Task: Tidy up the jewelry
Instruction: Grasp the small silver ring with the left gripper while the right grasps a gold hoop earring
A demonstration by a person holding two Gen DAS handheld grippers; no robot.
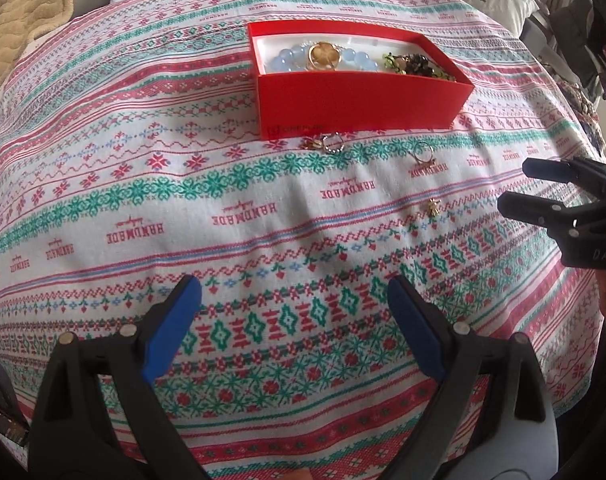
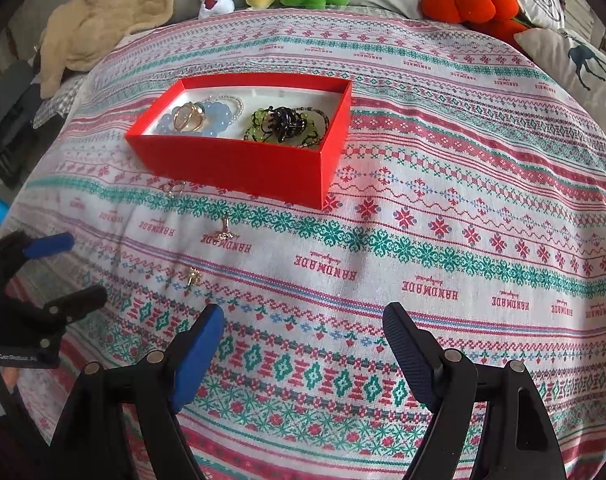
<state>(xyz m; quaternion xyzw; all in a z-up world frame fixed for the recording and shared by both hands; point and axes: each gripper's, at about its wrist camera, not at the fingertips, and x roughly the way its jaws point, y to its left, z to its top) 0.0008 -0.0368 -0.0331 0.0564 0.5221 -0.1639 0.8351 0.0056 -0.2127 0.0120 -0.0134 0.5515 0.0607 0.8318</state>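
A: Jewelry where?
B: Glossy blue beads (image 2: 213, 114), gold ring (image 2: 187, 118) inside rectangular red cardboard box (image 2: 239, 164); three small metal pieces (image 2: 222, 232) lie loose on woven patterned cloth (image 2: 443, 208) in front.
A: Tongs?
B: Left gripper (image 1: 293, 292), right gripper (image 2: 303, 320), rubber-padded, both spread apart, holding nothing.

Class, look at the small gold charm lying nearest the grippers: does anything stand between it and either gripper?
Nothing visible does. The gold charm lies alone on bare tablecloth, with open cloth toward the left gripper and the right gripper.

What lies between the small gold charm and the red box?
A gold ring lies on the cloth between charm and red box; clearest in the right wrist view.
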